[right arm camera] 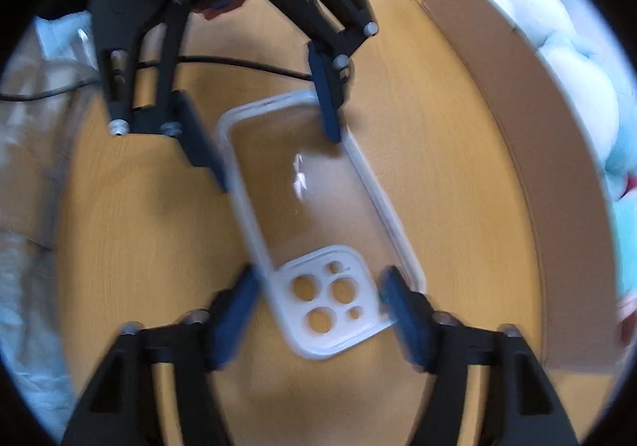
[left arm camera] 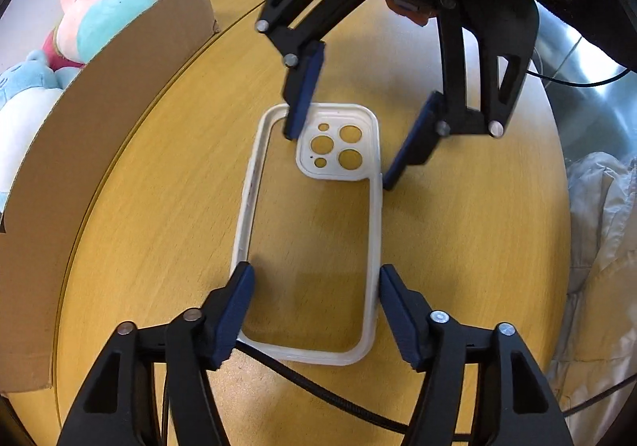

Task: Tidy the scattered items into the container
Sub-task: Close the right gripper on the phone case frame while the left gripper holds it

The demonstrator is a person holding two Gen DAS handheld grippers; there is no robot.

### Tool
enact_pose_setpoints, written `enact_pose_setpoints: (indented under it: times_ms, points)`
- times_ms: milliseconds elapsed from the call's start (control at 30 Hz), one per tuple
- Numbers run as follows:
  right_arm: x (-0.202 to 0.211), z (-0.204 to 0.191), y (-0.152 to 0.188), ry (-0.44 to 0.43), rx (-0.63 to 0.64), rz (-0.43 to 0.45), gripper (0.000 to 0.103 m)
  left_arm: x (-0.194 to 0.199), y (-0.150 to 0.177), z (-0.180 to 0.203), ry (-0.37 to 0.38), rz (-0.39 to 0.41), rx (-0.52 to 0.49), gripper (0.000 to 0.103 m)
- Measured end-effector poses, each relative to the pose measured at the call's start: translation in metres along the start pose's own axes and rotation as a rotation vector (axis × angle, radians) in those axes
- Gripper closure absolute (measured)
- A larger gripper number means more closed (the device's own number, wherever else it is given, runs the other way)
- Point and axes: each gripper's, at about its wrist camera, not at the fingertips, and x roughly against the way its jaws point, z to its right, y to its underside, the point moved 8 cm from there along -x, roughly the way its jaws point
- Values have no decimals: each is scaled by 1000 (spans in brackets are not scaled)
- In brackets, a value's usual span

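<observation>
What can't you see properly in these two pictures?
- Cardboard box: in both wrist views its wall hides the inside, so only the tops of the plush toys show.
- Phone case: blurred in the right wrist view, so I cannot tell whether the right gripper touches it.
- Left gripper: its fingers straddle the case; actual contact is unclear.
- Crumpled pale material: cut off by the left wrist view's edge.

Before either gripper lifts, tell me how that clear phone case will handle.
The phone case is a thin open shell with a see-through back, so it is probably light and may flex if squeezed across its sides. Its glossy surface could slip between the pads. Lying flat on the table, it should slide, not roll.
</observation>
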Motion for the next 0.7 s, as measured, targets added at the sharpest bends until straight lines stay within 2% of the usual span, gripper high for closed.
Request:
enact_pose_setpoints:
  times_ms: [67, 133, 200, 267, 300, 367, 433, 700]
  points:
    - [2, 3, 2, 19, -5, 2, 51, 3, -1, -1, 10, 6, -3, 50]
    - [3, 4, 3, 16, -10, -6, 51, 5, -2, -4, 5, 5, -2, 52]
    - [4, 5, 3, 10, -15, -15, 53, 7, -1, -8, 3, 6, 12, 65]
    - [6, 7, 1, 20, -18, -12, 64, 12, -2, -12, 12, 24, 28, 65]
    - [7, 8, 1, 26, -20, -10, 74, 15, -3, -13, 19, 36, 33, 65]
    - [8, 10, -1, 28, -18, -7, 81, 21, -5, -15, 26, 51, 32, 65]
    - [9, 12, -3, 33, -14, -8, 93, 27, -8, -19, 30, 66, 26, 65]
    - [11, 29, -2, 65, 1, -37, 95, 29, -24, -44, 44, 63, 12, 65]
